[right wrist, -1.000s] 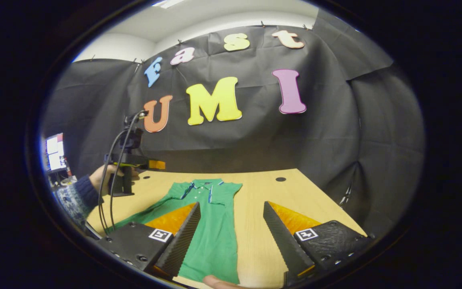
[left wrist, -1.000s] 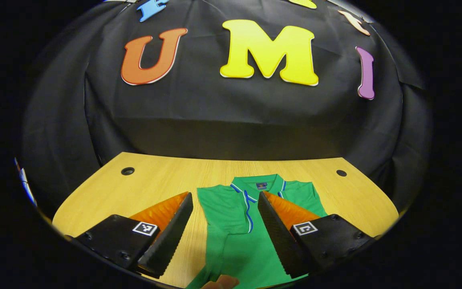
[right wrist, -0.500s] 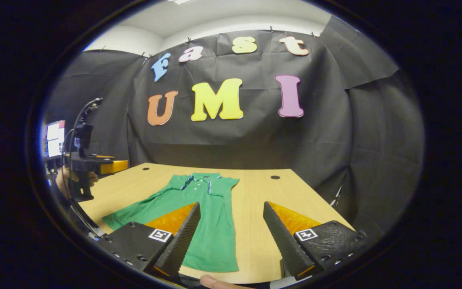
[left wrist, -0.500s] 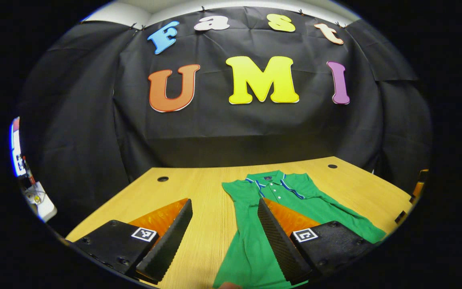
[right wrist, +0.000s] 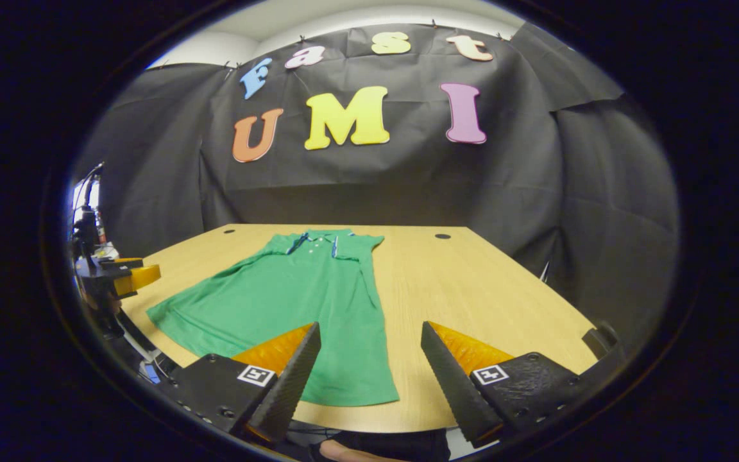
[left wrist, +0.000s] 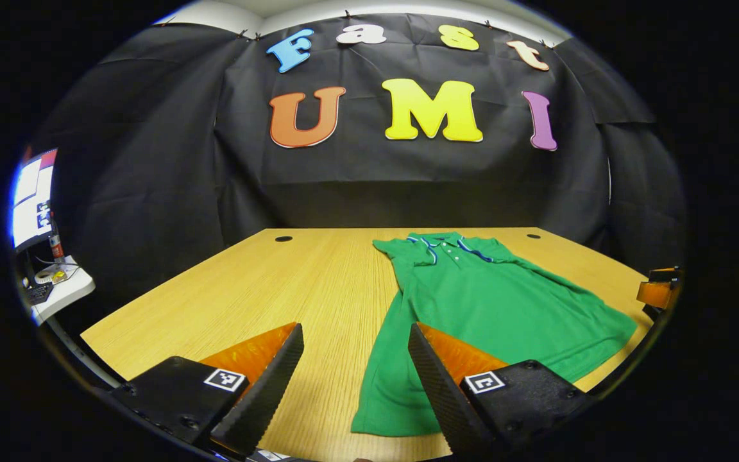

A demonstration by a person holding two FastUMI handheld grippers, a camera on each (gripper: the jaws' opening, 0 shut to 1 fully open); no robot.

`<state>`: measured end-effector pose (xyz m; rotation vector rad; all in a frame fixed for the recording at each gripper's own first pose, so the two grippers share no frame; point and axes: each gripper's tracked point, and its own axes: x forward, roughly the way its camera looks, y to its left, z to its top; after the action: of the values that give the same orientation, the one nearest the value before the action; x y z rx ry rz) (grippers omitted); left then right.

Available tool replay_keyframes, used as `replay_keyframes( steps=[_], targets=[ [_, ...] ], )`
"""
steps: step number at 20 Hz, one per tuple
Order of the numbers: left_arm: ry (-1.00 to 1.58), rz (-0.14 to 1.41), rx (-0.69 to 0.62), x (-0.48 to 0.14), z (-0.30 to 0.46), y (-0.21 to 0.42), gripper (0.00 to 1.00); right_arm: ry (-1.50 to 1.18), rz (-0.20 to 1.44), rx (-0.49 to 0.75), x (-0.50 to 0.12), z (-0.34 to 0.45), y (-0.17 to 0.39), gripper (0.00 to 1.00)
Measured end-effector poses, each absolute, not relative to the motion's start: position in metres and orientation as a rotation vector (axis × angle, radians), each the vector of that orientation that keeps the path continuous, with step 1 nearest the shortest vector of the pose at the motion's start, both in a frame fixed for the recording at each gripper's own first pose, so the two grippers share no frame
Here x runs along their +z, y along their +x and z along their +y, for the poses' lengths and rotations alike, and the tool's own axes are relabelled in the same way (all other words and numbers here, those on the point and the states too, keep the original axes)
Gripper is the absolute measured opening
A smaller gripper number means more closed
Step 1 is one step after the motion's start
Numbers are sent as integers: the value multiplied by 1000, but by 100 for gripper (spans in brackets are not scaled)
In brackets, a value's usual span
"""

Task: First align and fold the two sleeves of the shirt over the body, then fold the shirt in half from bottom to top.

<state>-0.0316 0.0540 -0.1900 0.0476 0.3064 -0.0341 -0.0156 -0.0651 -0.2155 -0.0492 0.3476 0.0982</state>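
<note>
On the wooden table, the green shirt is judged light and limp, best pinched at a sleeve edge, while the left gripper and right gripper are held wide apart, empty.

Nothing here carries a word, number or brand that can be read. Each black-and-white square tag on the finger mounts of the left gripper, and likewise on the right gripper, bears a blocky coded pattern, not letters. Ahead of the left gripper, the green polo shirt has a collar too small to show any writing.
</note>
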Motion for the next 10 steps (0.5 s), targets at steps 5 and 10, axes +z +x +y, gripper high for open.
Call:
replay_keyframes(
  steps=[5,10],
  targets=[
    [86,357,-61,-219,43,-41,100,-51,434,92,-251,-62,-21,96],
    [26,433,-110,-247,31,-48,100,-38,478,87,-272,-65,-20,97]
  ],
)
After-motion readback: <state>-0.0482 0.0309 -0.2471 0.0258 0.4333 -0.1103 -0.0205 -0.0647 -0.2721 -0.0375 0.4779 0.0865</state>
